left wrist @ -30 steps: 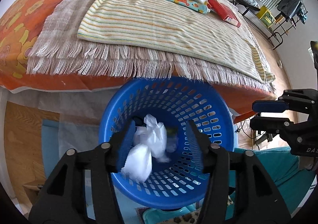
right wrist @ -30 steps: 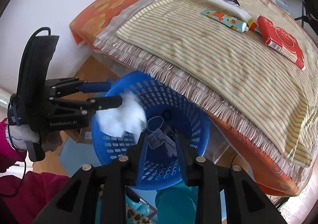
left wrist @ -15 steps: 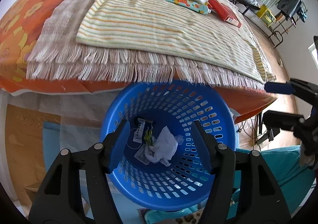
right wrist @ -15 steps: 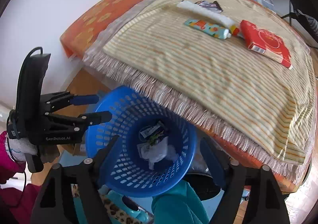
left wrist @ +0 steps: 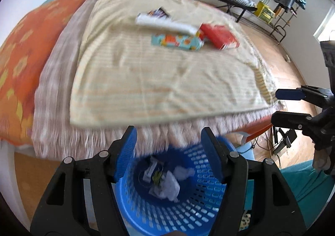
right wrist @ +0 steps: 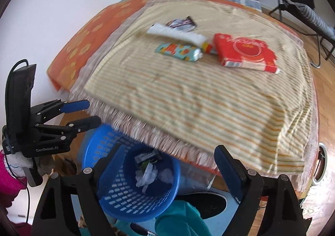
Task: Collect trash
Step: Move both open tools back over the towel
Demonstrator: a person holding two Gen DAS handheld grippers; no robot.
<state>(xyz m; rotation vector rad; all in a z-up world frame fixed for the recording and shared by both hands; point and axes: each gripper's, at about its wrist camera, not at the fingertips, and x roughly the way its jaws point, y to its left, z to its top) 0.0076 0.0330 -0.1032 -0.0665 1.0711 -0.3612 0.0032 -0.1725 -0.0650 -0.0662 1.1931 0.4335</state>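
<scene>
Striped cloth (right wrist: pixel 209 97) on the bed carries a light, crushable red carton (right wrist: pixel 245 53) and soft tubes (right wrist: pixel 178 50), best pinched across their narrow sides, while the left gripper (left wrist: pixel 168 153) hangs empty, jaws apart, and the right gripper (right wrist: pixel 169 164) is opening empty above the blue basket (right wrist: pixel 117 200) of crumpled paper (right wrist: pixel 146 176).

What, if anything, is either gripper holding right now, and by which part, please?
Nothing is held. The left gripper is open and empty; the right gripper is opening with nothing between its fingers. The crumpled white paper lies in the blue basket.
</scene>
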